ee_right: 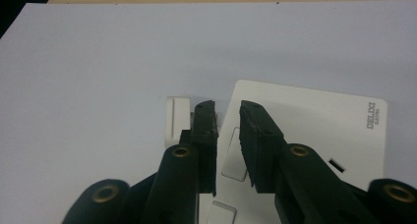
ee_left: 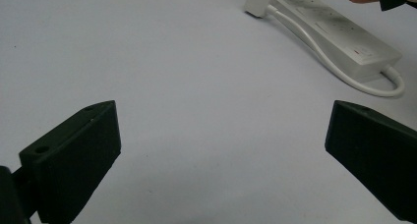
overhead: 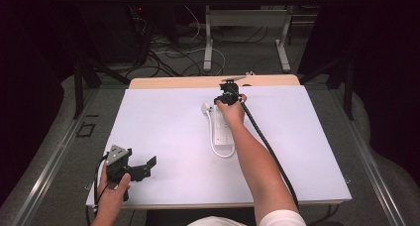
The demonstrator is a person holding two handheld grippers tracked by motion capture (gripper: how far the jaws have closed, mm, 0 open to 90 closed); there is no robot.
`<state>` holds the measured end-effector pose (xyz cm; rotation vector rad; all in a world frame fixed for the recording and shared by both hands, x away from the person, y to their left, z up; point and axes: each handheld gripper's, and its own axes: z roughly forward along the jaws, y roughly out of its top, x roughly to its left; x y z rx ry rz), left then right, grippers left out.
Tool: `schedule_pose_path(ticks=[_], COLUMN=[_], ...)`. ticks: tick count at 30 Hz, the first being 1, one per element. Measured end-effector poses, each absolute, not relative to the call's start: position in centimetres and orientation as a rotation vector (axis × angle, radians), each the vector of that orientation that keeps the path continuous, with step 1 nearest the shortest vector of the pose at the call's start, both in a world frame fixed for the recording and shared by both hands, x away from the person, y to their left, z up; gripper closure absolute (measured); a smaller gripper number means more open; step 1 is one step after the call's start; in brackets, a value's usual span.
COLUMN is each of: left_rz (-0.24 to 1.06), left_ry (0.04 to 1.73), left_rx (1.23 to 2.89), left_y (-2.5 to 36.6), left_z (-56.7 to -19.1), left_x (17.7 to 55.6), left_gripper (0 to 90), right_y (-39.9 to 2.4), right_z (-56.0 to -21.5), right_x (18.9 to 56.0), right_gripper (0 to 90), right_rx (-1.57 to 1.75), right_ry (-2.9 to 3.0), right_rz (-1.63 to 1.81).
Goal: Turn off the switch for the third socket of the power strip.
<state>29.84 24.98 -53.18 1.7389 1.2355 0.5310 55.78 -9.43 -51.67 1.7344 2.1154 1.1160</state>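
While right gripper hangs slightly parted, nothing clamped, over strip near mat far edge, plug should be centred between jaws first. Left gripper wide, idle.

tool slightly parted above white power strip, plug beside.

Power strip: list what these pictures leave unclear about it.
- Power strip, high view: the right forearm covers its right edge and the right gripper its far end.
- Its sockets, right gripper view: the black fingers hide most; whether anything sits between them cannot be told.
- Plug, left gripper view: the prongs face away.
- Switch, left gripper view: too small to read its position.
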Motion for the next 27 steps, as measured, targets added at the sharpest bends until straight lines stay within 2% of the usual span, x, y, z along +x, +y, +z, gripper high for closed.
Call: schedule_pose_path(ticks=[7, 17, 27], left_rz=[0.533, 0.53, 0.53], left_ry=[1.235, 1.233, 1.238], left_rx=[1.744, 1.74, 1.741], left_y=[25.0, 24.9, 24.8], left_z=[-53.2, -53.1, -53.2], left_x=[29.9, 29.8, 29.7], left_gripper=[0.2, 0.2, 0.2], right_y=[-9.3, -8.9, -8.8], right_z=[-51.1, -50.3, -49.3], right_x=[55.3, 54.5, 53.3], right_gripper=[66.2, 45.8, 29.6], right_rx=[1.73, 1.682, 1.621], right_ry=[2.129, 2.2, 2.259], right_rz=[1.106, 1.087, 1.04])
